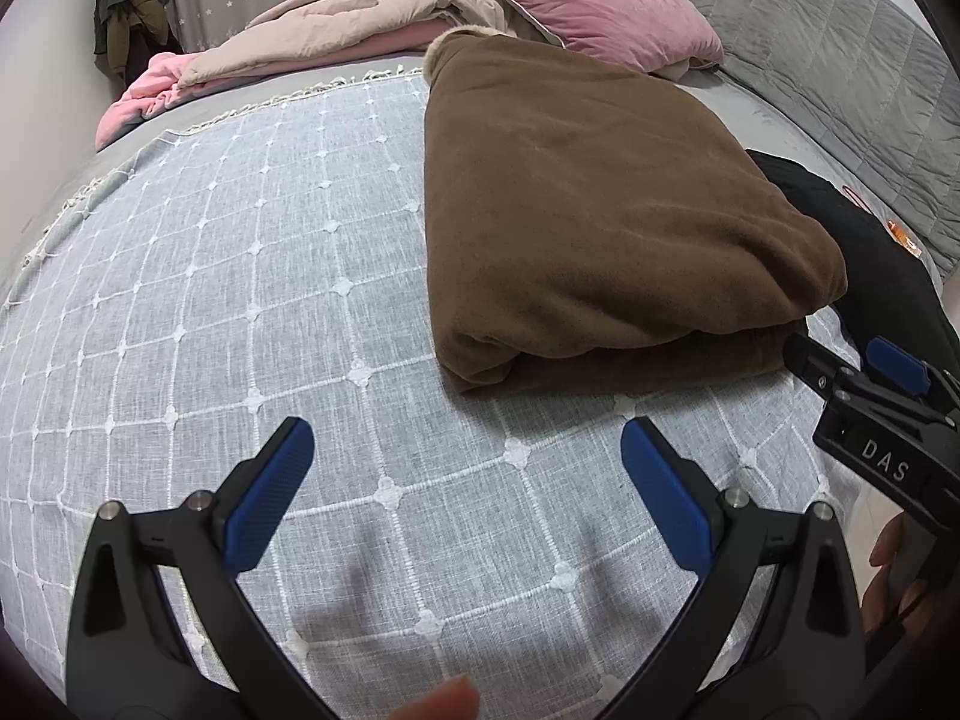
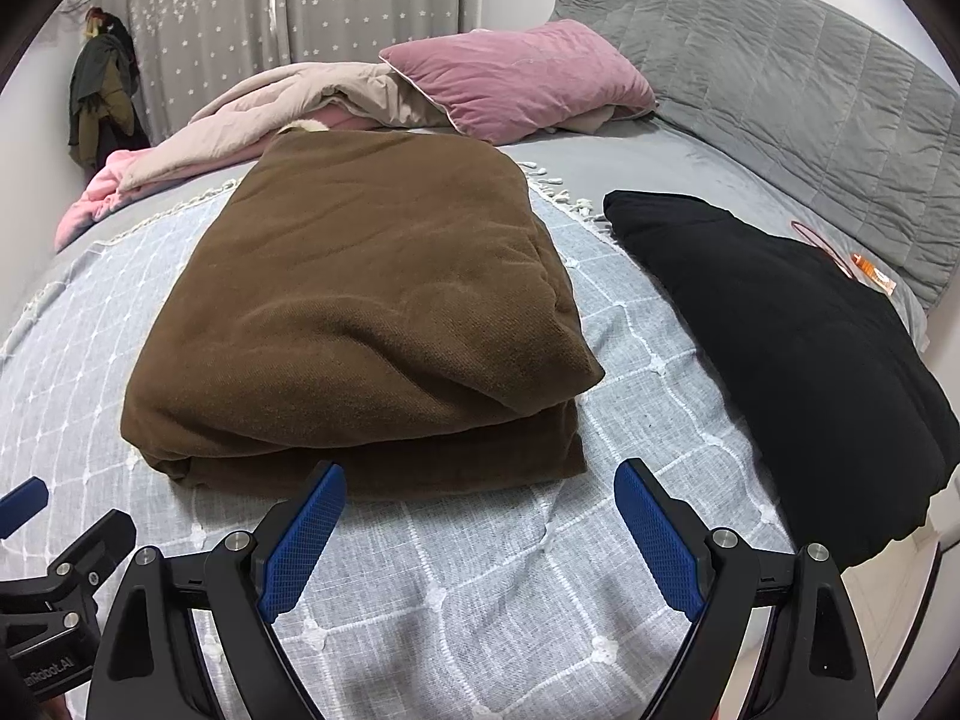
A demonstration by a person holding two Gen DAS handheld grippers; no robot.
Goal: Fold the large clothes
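Observation:
A brown garment (image 1: pixel 600 210) lies folded in a thick rectangle on the grey checked bedspread (image 1: pixel 240 300); it also shows in the right wrist view (image 2: pixel 372 300). My left gripper (image 1: pixel 468 450) is open and empty above the bedspread, in front of and left of the fold. My right gripper (image 2: pixel 480 492) is open and empty just in front of the fold's near edge; it also shows at the right edge of the left wrist view (image 1: pixel 852 366). A black garment (image 2: pixel 792 360) lies to the right of the brown one.
A pink pillow (image 2: pixel 516 78), a beige quilt (image 2: pixel 288 102) and a pink blanket (image 1: pixel 144 96) lie at the far side of the bed. A grey quilted headboard (image 2: pixel 780 90) runs along the right. Dark clothes (image 2: pixel 99 102) hang by the starred curtain (image 2: pixel 270 18).

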